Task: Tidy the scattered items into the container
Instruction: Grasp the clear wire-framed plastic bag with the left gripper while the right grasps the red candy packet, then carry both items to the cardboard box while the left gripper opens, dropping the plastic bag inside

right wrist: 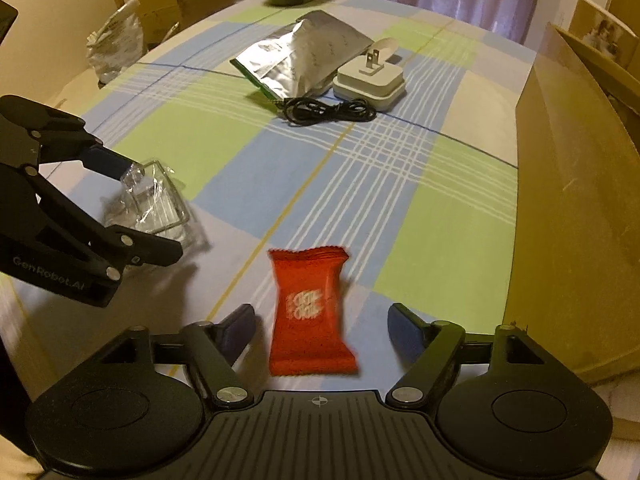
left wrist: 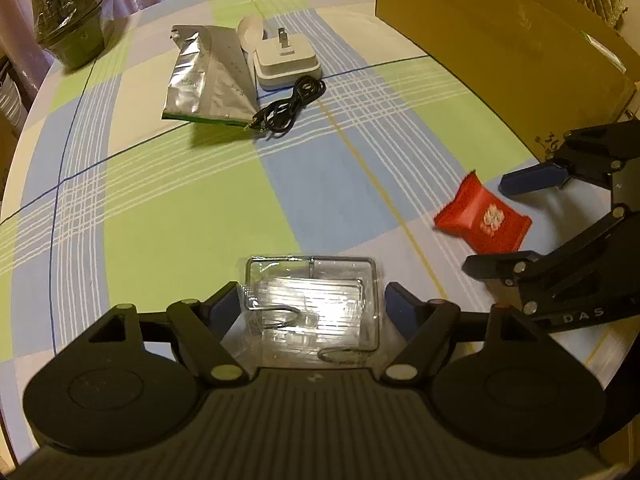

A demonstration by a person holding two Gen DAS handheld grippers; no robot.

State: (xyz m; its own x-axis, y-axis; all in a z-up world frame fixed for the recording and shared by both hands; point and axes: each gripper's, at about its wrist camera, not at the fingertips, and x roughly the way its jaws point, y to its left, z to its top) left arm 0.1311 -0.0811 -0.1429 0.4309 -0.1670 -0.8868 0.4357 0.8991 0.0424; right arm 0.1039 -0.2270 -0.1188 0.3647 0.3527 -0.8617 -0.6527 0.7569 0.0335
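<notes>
left gripper (left wrist: 312, 304): clenched on a clear packet of wire hooks (left wrist: 312, 304)
right gripper (right wrist: 320, 330): spread wide, red sachet (right wrist: 310, 312) framed between, untouched
container: cardboard box (right wrist: 576, 200) set beside

Left gripper (left wrist: 312, 306) and right gripper (right wrist: 322, 326): matte black bodies with ribbed centre plates, round side housings, silver pivot screws and blue finger pads (right wrist: 404, 326). A white crosshair marks each plate; side lettering reads "GenRobot.AI".

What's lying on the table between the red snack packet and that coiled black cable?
Nothing: the right wrist view shows only bare checked tablecloth between the red snack packet and the black cable.
</notes>
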